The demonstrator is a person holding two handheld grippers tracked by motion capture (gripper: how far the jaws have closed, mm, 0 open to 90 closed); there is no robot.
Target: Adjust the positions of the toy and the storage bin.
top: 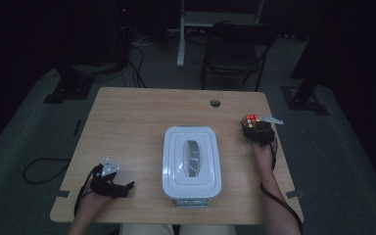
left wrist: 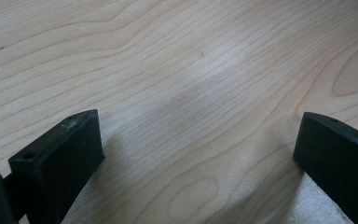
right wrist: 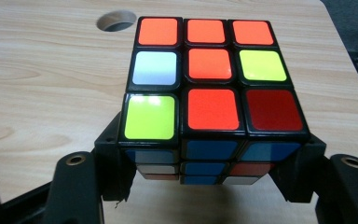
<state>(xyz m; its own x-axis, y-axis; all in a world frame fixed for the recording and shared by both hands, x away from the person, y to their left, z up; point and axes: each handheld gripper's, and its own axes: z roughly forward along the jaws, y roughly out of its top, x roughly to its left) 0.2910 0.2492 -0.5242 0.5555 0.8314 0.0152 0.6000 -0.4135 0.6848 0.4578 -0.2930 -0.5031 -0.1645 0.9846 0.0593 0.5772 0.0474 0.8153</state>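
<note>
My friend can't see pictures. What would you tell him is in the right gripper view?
A Rubik's cube is clamped between the two black jaws of the right gripper, its top face mostly orange with yellow, white and red squares. Below it is a light wooden table with a round hole near its far edge.

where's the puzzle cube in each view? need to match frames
High view: puzzle cube near the table's right edge, held in the right claw.
Left gripper view: not in it, bare wood.
Right gripper view: cube centre, clamped between the jaws.
Shared landmark: round table hole.
</note>
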